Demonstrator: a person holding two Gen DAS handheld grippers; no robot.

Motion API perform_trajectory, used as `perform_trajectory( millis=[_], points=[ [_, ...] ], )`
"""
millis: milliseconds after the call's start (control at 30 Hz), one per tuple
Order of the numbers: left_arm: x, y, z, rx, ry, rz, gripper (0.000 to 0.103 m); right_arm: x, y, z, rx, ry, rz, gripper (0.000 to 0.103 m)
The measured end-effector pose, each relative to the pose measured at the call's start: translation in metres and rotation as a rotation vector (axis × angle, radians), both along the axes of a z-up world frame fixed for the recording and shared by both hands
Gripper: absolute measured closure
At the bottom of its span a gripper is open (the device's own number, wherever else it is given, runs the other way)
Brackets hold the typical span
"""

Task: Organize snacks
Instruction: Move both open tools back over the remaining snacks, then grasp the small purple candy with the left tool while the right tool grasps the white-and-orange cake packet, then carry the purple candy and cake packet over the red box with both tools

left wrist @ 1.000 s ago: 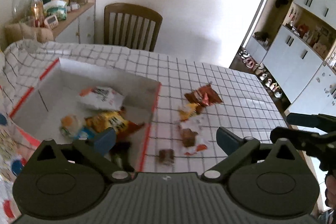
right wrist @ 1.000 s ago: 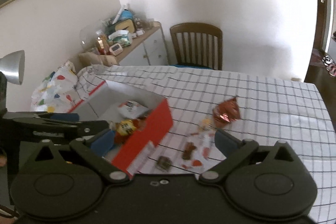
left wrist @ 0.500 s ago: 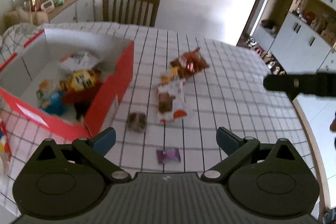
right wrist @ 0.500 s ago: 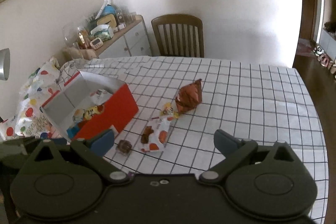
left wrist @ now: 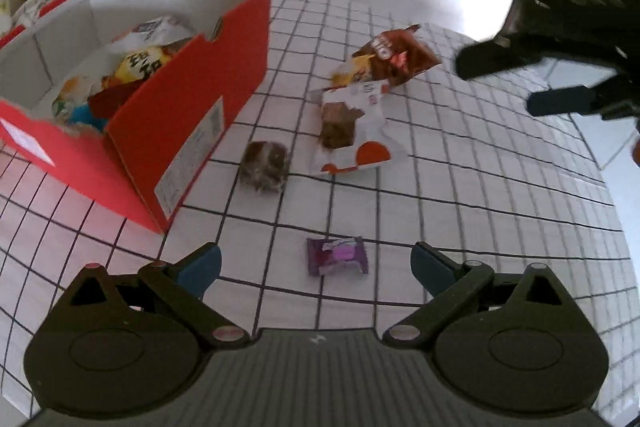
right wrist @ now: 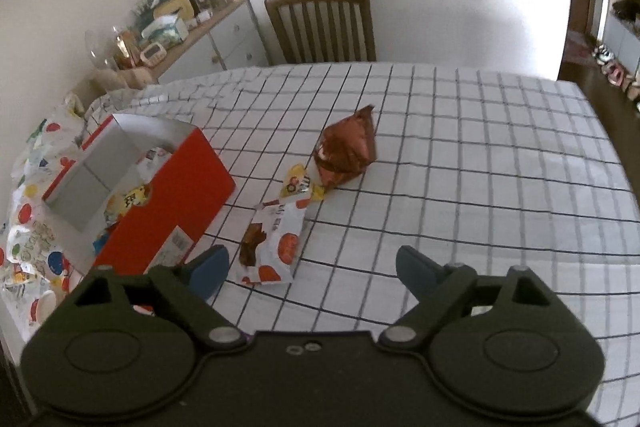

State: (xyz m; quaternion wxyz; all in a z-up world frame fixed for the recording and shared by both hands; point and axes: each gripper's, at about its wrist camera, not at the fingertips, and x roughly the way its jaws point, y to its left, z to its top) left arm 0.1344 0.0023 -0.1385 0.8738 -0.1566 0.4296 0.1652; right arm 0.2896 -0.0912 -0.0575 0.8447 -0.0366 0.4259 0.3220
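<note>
A red cardboard box (left wrist: 188, 115) with several snack packets inside stands at the left of the checked table; it also shows in the right wrist view (right wrist: 172, 199). Loose snacks lie beside it: a small purple packet (left wrist: 337, 255), a round brown snack (left wrist: 265, 166), a white and orange packet (left wrist: 352, 131) (right wrist: 272, 243), a small yellow packet (right wrist: 298, 183) and a brown bag (left wrist: 394, 57) (right wrist: 348, 151). My left gripper (left wrist: 316, 267) is open, with the purple packet between its fingertips. My right gripper (right wrist: 312, 267) is open and empty above the table, and appears at the upper right of the left wrist view (left wrist: 560, 75).
A wooden chair (right wrist: 320, 23) stands at the far side of the table. A sideboard (right wrist: 200, 39) with clutter is at the back left. A patterned bag (right wrist: 32, 227) lies left of the box.
My left gripper has drawn back from over the box and come down near the table by the purple packet. My right gripper has moved forward and closer to the loose snacks.
</note>
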Motion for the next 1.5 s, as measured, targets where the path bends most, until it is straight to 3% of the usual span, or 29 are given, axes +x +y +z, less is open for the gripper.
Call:
perform_trajectory(
  millis=[100, 167, 233, 467, 700, 833, 1033, 1200, 1267, 1500],
  points=[
    [0.003, -0.002, -0.006, 0.002, -0.009, 0.003, 0.003, 0.011, 0.024, -0.013, -0.019, 0.035, 0.01, 0.019],
    [0.007, -0.004, -0.01, 0.001, -0.003, -0.014, 0.014, 0.017, 0.038, -0.021, -0.032, 0.052, 0.016, 0.02],
    [0.011, -0.007, -0.014, 0.01, 0.005, -0.028, 0.02, 0.023, 0.051, -0.029, -0.051, 0.064, 0.026, 0.023],
    [0.021, -0.014, -0.024, 0.016, 0.017, -0.034, 0.022, 0.033, 0.081, -0.05, -0.111, 0.089, 0.111, 0.031],
    [0.028, -0.018, -0.027, 0.02, 0.019, -0.019, 0.028, 0.049, 0.092, -0.07, -0.131, 0.151, 0.099, 0.035],
    [0.029, -0.02, -0.026, 0.047, 0.019, -0.013, 0.045, 0.053, 0.096, -0.078, -0.129, 0.167, 0.106, 0.036],
    [0.031, -0.02, -0.025, 0.067, 0.019, -0.028, 0.064, 0.053, 0.099, -0.082, -0.126, 0.177, 0.126, 0.037],
    [0.031, -0.015, -0.024, 0.049, 0.014, -0.036, 0.072, 0.05, 0.1, -0.082, -0.113, 0.176, 0.131, 0.048],
    [0.03, -0.012, -0.024, 0.025, 0.006, -0.041, 0.078, 0.049, 0.101, -0.082, -0.115, 0.164, 0.128, 0.06],
    [0.024, -0.005, -0.021, -0.017, 0.006, -0.018, 0.083, 0.043, 0.083, -0.075, -0.074, 0.167, 0.113, 0.067]
  ],
)
